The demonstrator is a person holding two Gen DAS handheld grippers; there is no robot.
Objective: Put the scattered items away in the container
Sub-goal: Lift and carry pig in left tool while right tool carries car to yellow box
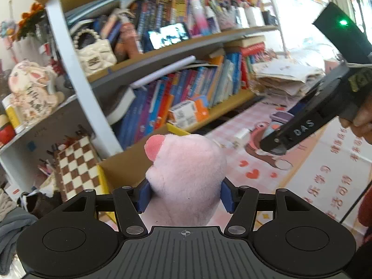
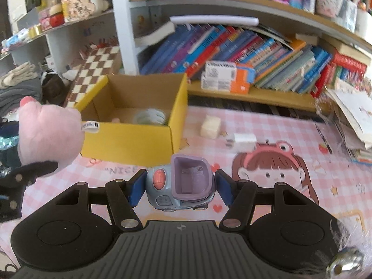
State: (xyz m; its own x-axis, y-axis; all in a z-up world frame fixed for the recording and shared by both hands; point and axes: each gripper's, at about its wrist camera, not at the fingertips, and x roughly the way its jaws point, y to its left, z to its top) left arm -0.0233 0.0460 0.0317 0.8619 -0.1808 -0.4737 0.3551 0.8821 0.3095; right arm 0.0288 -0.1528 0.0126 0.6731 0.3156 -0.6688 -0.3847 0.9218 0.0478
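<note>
My left tongs [image 1: 184, 196] grip a pink plush toy [image 1: 186, 176] raised beside the yellow cardboard box [image 2: 130, 137], while my right tongs [image 2: 177, 189] clamp a small blue-and-purple toy car [image 2: 183, 186] over the pink-checked tabletop [image 2: 279, 125], near the box's front wall.

Surface: pink checked mat [image 2: 274, 125] with cartoon girl print at right. Directly on it: yellow cardboard box [image 2: 130, 137] far left, open; pale cube [image 2: 210, 126] and white charger [image 2: 243, 140] mid-far; paper stack [image 2: 348, 114] far right.
</note>
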